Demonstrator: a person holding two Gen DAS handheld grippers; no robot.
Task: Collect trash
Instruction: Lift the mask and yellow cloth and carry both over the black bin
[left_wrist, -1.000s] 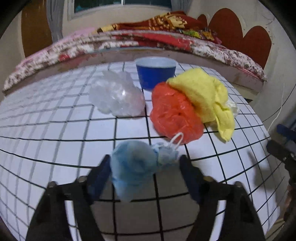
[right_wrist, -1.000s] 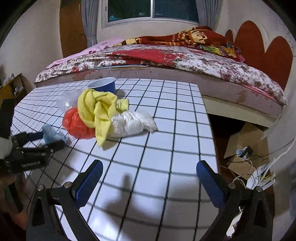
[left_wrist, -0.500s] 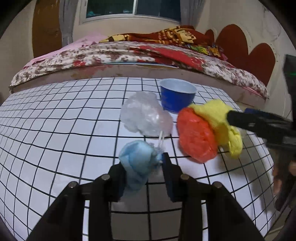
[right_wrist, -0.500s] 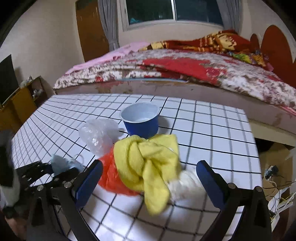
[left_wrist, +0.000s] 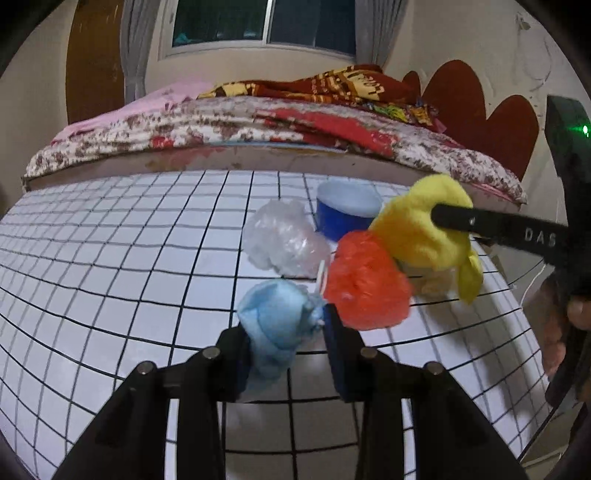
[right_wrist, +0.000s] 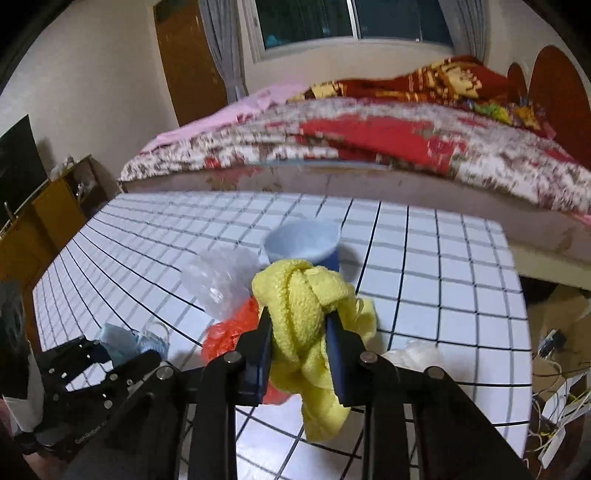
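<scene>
My left gripper (left_wrist: 286, 339) is shut on a crumpled light blue face mask (left_wrist: 277, 317); it also shows in the right wrist view (right_wrist: 122, 341). My right gripper (right_wrist: 299, 343) is shut on a knotted yellow cloth (right_wrist: 303, 317), seen in the left wrist view (left_wrist: 417, 229) lifted off the table. An orange plastic bag (left_wrist: 364, 284) lies beside the mask. A clear plastic bag (left_wrist: 284, 238) lies behind it. A blue cup (left_wrist: 347, 214) stands at the back. A white crumpled piece (right_wrist: 413, 352) lies under the cloth.
The checked tablecloth table (left_wrist: 110, 258) ends at the right near a cardboard box and cables (right_wrist: 557, 332) on the floor. A bed with a floral cover (right_wrist: 369, 144) runs behind the table. A wooden cabinet (right_wrist: 44, 206) stands at the left.
My right gripper has moved in over the pile and shut on the yellow cloth, lifting it. My left gripper stayed shut on the blue mask and raised it slightly.
</scene>
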